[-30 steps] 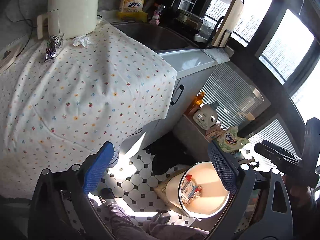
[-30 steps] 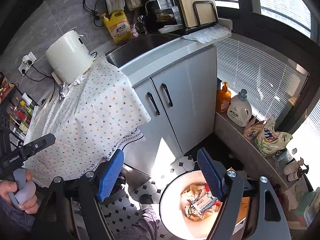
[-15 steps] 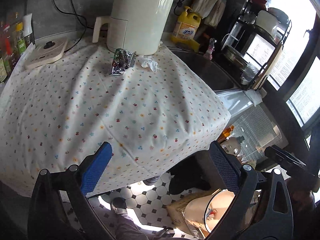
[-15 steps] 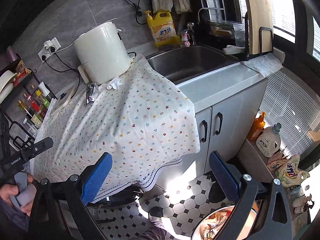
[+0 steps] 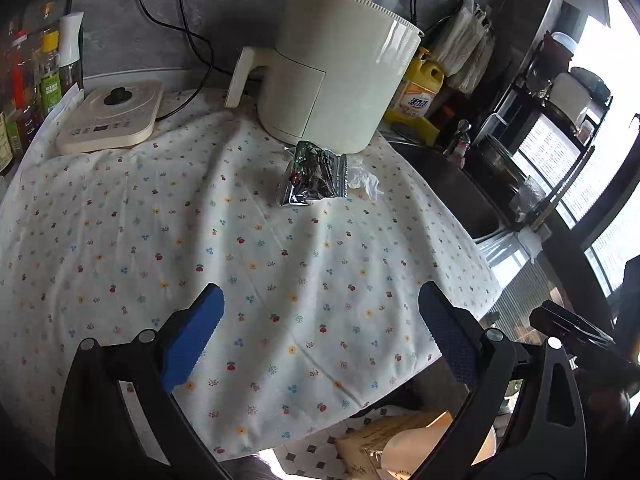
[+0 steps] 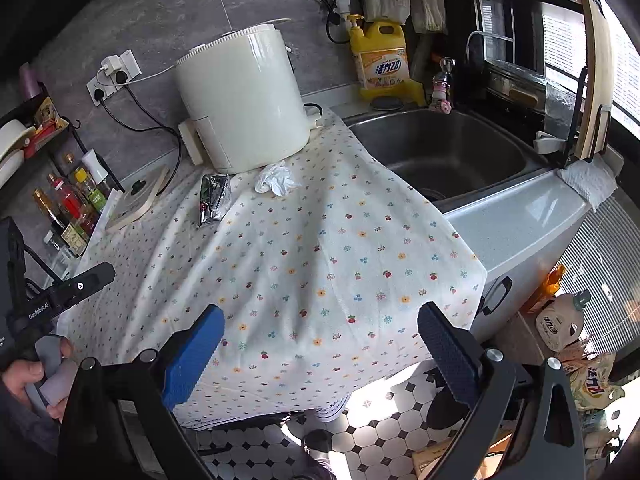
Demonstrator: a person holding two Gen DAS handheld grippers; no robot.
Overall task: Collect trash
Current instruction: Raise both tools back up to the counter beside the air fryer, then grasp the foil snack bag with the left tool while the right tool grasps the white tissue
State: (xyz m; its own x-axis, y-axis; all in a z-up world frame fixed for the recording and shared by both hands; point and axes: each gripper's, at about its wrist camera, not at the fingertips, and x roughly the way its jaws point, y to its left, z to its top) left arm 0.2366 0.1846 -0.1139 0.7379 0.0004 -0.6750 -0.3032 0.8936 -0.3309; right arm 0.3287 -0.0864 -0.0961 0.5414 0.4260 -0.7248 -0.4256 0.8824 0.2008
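A shiny dark snack wrapper (image 5: 312, 180) lies on the flowered cloth (image 5: 240, 264) in front of the cream air fryer (image 5: 336, 76). A crumpled white tissue (image 5: 364, 180) lies just right of it. Both also show in the right wrist view: the wrapper (image 6: 214, 198) and the tissue (image 6: 276, 179). My left gripper (image 5: 320, 320) is open and empty, over the cloth's near part, well short of the wrapper. My right gripper (image 6: 320, 336) is open and empty, over the cloth's front edge.
A cream induction plate (image 5: 110, 122) and bottles (image 5: 36, 80) stand at the left. The steel sink (image 6: 444, 152) and yellow detergent bottle (image 6: 382, 60) are at the right. The bin rim (image 5: 408, 452) shows low by the tiled floor (image 6: 380, 420).
Both grippers swung up from the floor bin toward the counter. The bin dropped out of the views and the wrapper and tissue now sit closer and more central.
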